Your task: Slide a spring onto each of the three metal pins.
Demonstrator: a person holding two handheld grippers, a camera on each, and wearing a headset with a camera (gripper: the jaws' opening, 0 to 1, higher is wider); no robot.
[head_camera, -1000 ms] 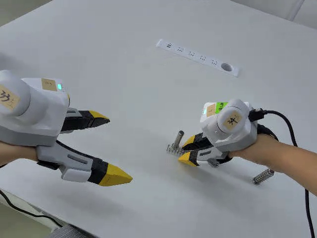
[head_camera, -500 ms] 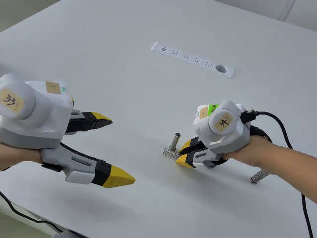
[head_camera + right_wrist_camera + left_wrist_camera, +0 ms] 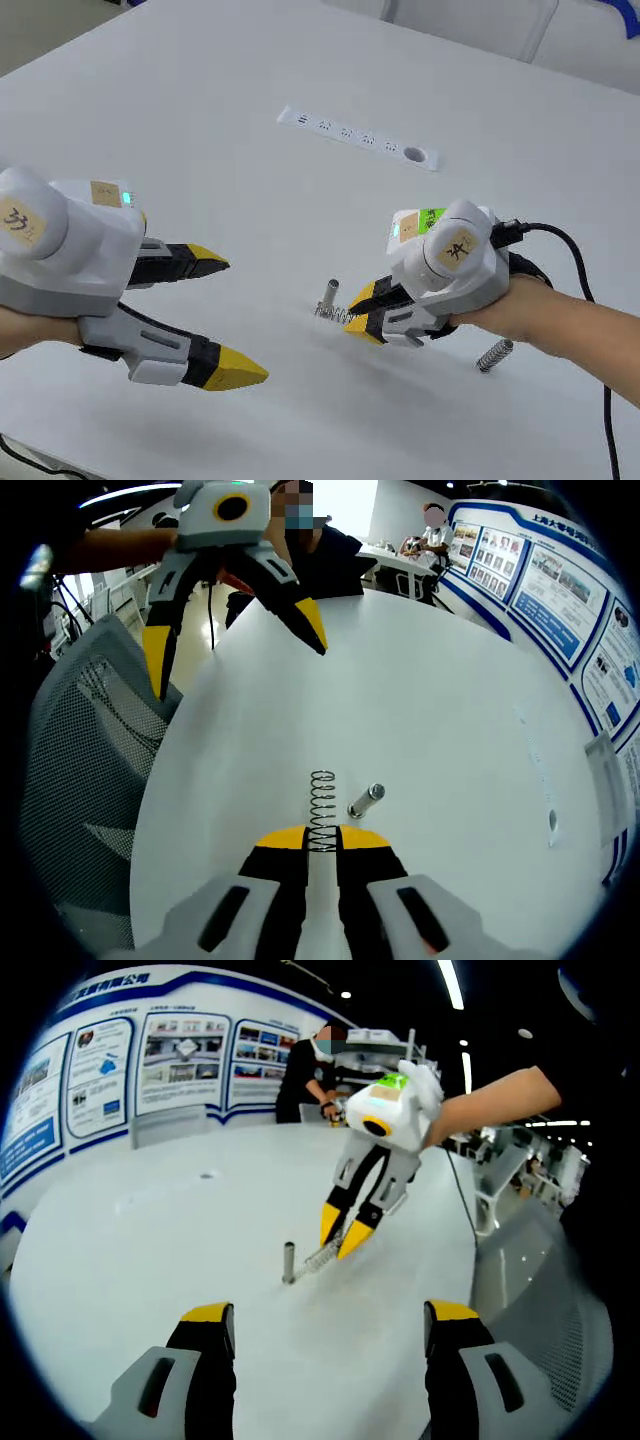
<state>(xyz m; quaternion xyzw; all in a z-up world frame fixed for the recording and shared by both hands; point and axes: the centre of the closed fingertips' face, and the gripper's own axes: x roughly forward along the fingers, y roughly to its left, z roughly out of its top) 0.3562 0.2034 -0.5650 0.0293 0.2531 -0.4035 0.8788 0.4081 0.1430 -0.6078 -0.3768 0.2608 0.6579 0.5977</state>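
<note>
Pinching a spring (image 3: 321,810) beside the pin (image 3: 366,801) on a white table (image 3: 250,80), right tool (image 3: 356,312); left tool (image 3: 243,320) agape (poster-lined walls (image 3: 150,1055))

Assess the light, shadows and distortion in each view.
Head view: soft, even light, sharp, with faint shadows on the table under the right hand-held gripper. Left gripper view: fisheye bends the table's edge; ceiling lights glare. Right gripper view: the spring is crisp; the posters curve.
</note>
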